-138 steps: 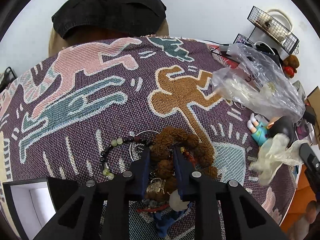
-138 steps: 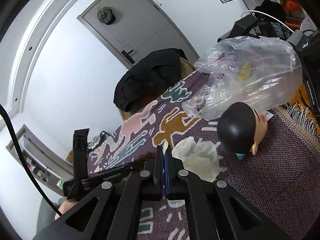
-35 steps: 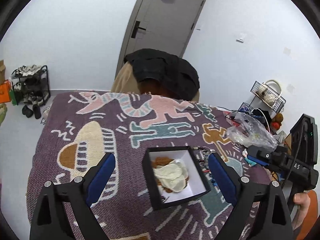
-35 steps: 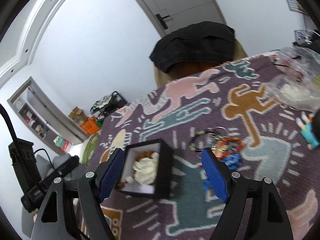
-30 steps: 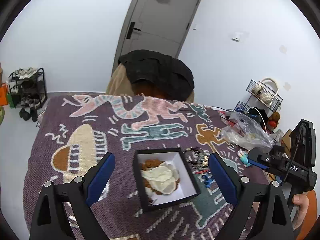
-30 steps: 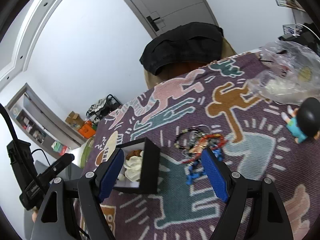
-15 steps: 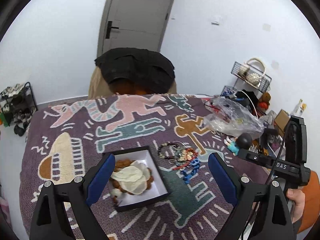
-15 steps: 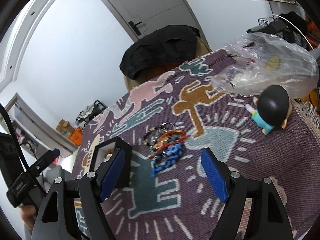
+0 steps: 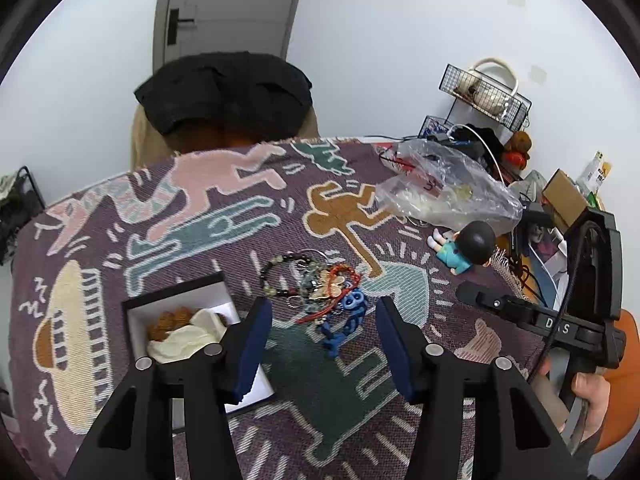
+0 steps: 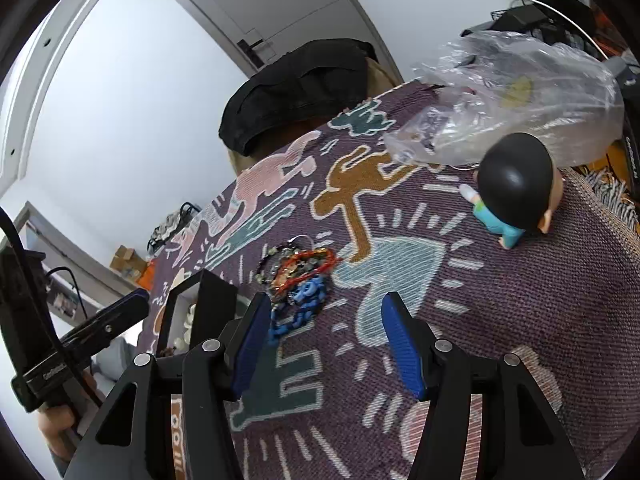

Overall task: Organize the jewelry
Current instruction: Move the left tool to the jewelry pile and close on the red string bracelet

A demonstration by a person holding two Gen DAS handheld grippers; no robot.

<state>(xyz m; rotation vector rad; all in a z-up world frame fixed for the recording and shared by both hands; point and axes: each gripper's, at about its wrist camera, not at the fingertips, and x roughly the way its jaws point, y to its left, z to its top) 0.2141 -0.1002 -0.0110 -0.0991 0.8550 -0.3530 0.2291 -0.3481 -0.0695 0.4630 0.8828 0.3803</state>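
Observation:
A tangle of bead bracelets (image 9: 316,284) with a blue chain piece (image 9: 346,318) lies on the patterned cloth (image 9: 224,208). Left of it stands a black box (image 9: 132,308) with a white inside, holding brown beads and a cream lump (image 9: 180,340). My left gripper (image 9: 324,340) hovers just short of the pile, its jaws closing with nothing pressed between them. My right gripper (image 10: 325,340) is also closing and empty, with the pile (image 10: 298,266) and blue chain (image 10: 300,308) ahead to its left, beside the box (image 10: 208,300).
A clear plastic bag (image 9: 444,188) and a small doll with a black head (image 9: 468,246) lie at the right. A chair draped in black cloth (image 9: 228,92) stands behind the table. Wire baskets (image 9: 484,92) and clutter fill the far right corner.
Both grippers have swung right and come nearer to the bracelet pile, so the box has slid to the left of each view. Both pairs of jaws have narrowed.

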